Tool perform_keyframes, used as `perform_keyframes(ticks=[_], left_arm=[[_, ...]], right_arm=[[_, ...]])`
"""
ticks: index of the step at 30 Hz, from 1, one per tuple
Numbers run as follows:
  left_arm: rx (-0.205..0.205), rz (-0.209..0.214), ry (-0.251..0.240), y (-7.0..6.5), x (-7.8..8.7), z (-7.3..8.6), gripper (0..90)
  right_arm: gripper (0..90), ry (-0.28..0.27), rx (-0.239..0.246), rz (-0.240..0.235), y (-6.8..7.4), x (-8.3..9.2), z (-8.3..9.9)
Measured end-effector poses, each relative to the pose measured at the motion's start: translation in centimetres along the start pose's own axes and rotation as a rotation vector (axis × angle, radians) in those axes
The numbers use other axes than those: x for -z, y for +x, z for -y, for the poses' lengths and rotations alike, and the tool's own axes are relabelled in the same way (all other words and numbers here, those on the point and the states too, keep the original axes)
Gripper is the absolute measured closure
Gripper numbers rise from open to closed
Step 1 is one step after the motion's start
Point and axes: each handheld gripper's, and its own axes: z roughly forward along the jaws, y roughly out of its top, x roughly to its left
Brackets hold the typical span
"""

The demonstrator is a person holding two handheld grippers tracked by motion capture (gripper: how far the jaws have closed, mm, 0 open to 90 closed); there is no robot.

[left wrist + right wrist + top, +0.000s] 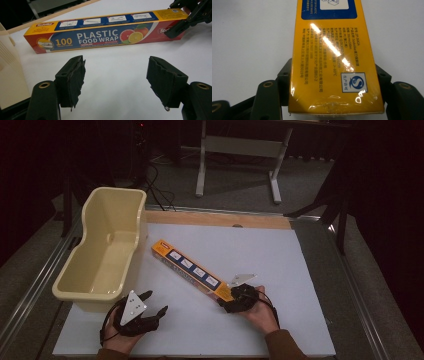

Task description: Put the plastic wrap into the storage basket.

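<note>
From the high view, the box of plastic food wrap (192, 269) lies slantwise on the white desk (280, 270), its far end just beside the cream tub (102, 252) and its near end between the right tongs (231, 300), which are clamped on it. The left tongs (155, 306) rest on the desk in front of the tub's near end, well apart from the box, jaws spread with nothing between them. In the left gripper view, the left tongs (116, 75) stand wide over bare desk, the box (100, 33) lying across beyond them with the right tongs (186, 20) gripping its far right end. In the right gripper view, the right tongs (334, 82) press both long sides of the box (329, 55) at its near end.
</note>
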Motion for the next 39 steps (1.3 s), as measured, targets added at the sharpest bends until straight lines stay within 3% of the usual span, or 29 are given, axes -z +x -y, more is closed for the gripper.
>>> perform_keyframes(ticks=[7,13,26,31,39], left_arm=[[0.002,0.003,0.0,0.0,0.1,0.0,30.9],[0.004,0.001,0.0,0.0,0.0,0.1,30.9],[0.004,0.0,0.003,-0.1,0.0,0.1,30.9],[0.004,-0.001,0.003,-0.1,-0.1,0.1,30.9],[0.004,-0.004,0.004,-0.1,-0.1,0.1,30.9]], right_arm=[[38.9,0.022,0.003,0.002,-0.3,0.6,0.4],[38.8,0.031,-0.007,0.012,-1.0,1.9,1.8],[38.7,0.041,-0.072,0.067,-2.3,6.6,7.1],[38.6,0.047,-0.116,0.097,-2.7,9.5,10.2],[38.4,0.045,-0.166,0.138,-2.9,12.6,13.9]])
